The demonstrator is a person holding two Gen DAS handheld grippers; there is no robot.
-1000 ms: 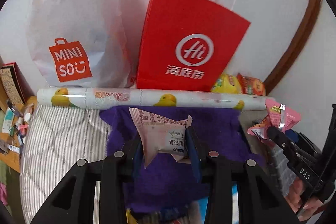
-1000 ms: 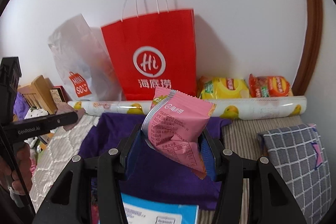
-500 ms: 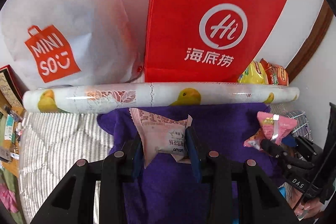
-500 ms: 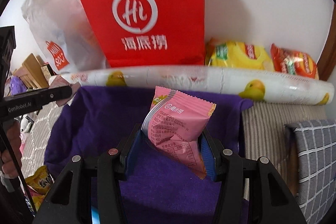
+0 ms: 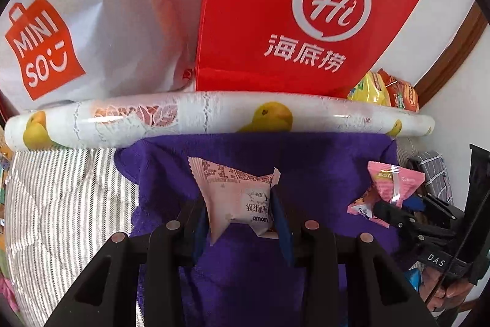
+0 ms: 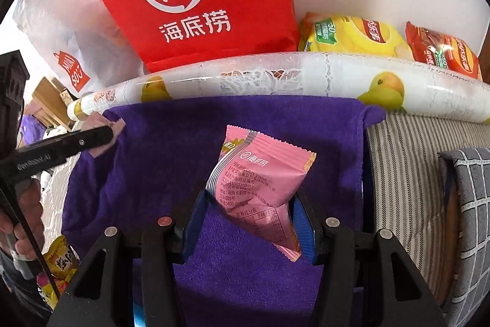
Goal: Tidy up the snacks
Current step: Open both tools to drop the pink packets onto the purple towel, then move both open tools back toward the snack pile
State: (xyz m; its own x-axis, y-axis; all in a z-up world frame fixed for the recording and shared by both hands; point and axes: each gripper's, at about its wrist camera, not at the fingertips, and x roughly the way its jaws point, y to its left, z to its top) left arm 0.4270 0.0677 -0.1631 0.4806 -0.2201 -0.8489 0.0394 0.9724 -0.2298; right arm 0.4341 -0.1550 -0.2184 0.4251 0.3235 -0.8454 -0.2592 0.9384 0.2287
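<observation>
My left gripper is shut on a pale pink snack packet, held above a purple towel. My right gripper is shut on a brighter pink snack packet over the same purple towel. In the left wrist view the right gripper's pink packet shows at the right. In the right wrist view the left gripper shows at the left with its pale packet at the tip.
A red paper bag and a white MINISO bag stand against the wall behind a duck-print roll. Yellow and red chip bags lie right of the red bag. Striped bedding and a grey checked cushion lie right.
Both grippers have moved forward and lower toward the roll and the bags, each still holding its packet. The bags now fill more of both views.
</observation>
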